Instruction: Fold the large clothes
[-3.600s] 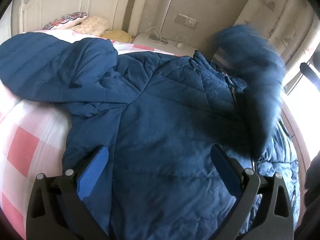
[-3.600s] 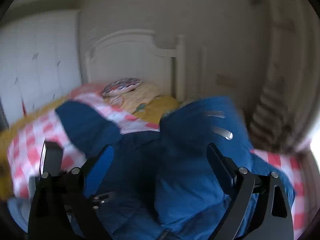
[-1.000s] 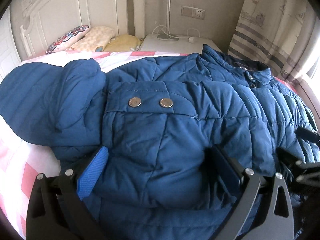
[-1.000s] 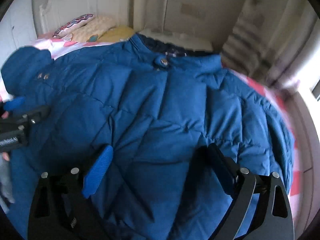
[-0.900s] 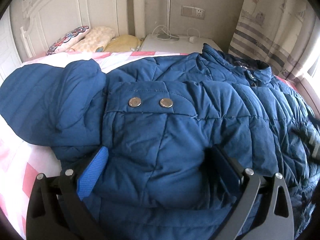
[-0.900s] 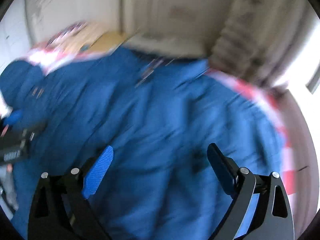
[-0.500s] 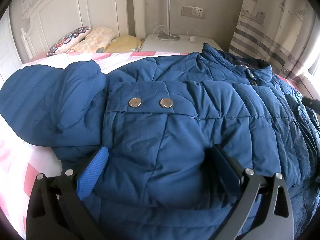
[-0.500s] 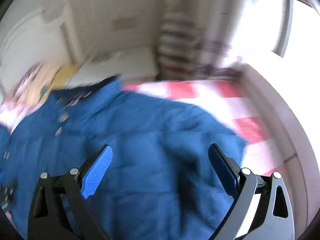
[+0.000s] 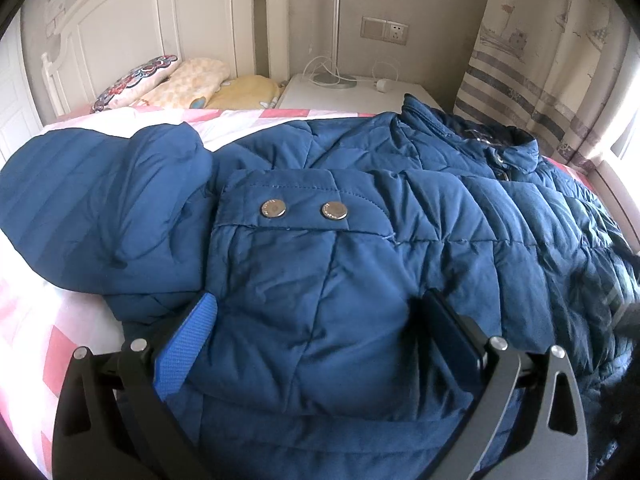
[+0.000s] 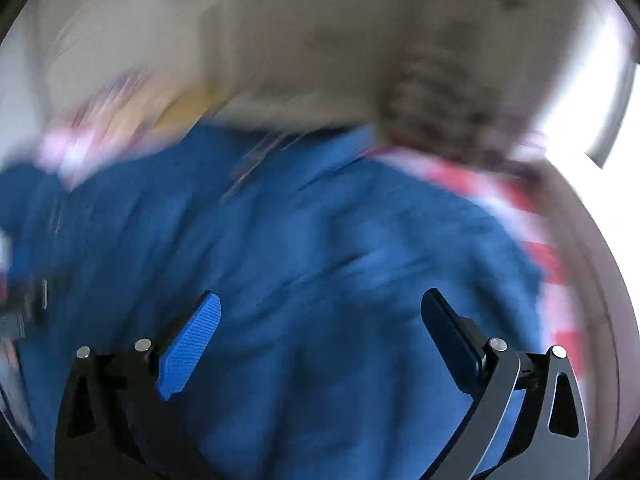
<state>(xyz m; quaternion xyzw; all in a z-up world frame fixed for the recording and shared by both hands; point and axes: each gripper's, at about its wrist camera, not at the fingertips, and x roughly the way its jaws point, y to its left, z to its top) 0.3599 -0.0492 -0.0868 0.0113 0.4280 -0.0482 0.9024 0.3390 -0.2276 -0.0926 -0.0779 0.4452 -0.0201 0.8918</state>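
Observation:
A large navy quilted jacket [image 9: 360,216] lies spread on a bed with a pink and white checked sheet [image 9: 36,320]. One sleeve, with two metal snaps [image 9: 304,209] at its cuff, is folded across the body; the hood [image 9: 88,200] lies at the left. My left gripper [image 9: 320,320] is open, its fingers spread wide and low over the folded sleeve. My right gripper [image 10: 320,316] is open and empty above the jacket [image 10: 320,280]; that view is heavily blurred.
A white headboard [image 9: 160,32] and pillows [image 9: 188,84] stand at the far end of the bed. A white nightstand [image 9: 352,92] with a lamp pole and cables is behind the jacket. Striped curtains [image 9: 532,60] and a bright window are on the right.
The sleeve was folded across the jacket's body and let go. The left gripper has stayed almost still. The right gripper has swung fast over the jacket's right side.

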